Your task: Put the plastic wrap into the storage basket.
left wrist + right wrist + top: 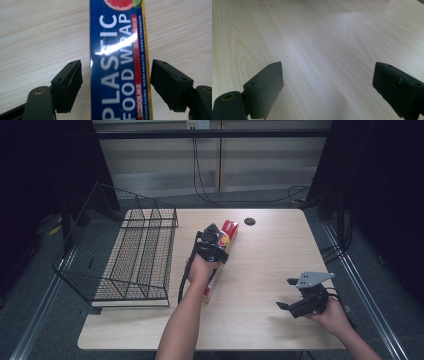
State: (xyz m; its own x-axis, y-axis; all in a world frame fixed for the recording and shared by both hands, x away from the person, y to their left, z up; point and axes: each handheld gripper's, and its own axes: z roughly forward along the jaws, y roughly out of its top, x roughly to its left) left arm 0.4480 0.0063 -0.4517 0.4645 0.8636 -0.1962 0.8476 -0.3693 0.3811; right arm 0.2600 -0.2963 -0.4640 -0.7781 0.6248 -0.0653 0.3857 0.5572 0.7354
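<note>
We see a pale wooden table (260, 270) from above, with a person's two forearms coming in from the near edge. On its left part sits a black wire basket rack (135, 255), its divided compartments running away from us and its tall back panel leaning out over the table's left edge. A small dark round hole (250, 221) marks the tabletop near the far edge.

Near the middle of the table lies a long, narrow blue cardboard box of plastic food wrap (117, 62), flat on the wood, just to the right of the rack but apart from it. Its far end shows red and yellow in the high view, and in the left gripper view we read white lettering and a slice of pink grapefruit at its top.

The left tongs (116, 85) are held over this box, pointing down at it. Their jaws stand apart, one on each long side of the box, with a sliver of table showing between each pad and the cardboard, so they straddle it without clamping.

The right tongs (290, 292) rest low over bare table at the near right, well apart from the box. In the right gripper view their jaws are spread wide with plain wood grain between them.
</note>
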